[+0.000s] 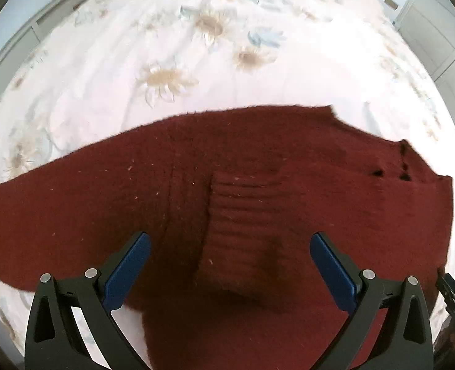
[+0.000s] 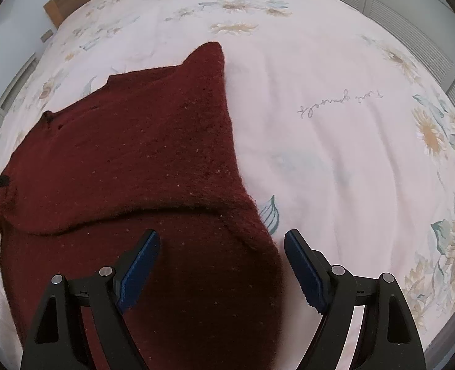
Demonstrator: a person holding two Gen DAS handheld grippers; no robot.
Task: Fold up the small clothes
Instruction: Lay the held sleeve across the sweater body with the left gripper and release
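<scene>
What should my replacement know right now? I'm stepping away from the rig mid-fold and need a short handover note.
Left tongs: open, holding nothing, poised over the ribbed band of the dark red sweater.
Right tongs: open, holding nothing, over the sweater's right edge.
Sweater: lying on the floral bedsheet, mostly flat. In the right wrist view one layer lies over another, with a fold edge running across, and one corner points toward the headboard.
Done: apparently at least one fold.
Left: probably the remaining folds; I cannot tell how many, and neither view shows the whole garment.
</scene>
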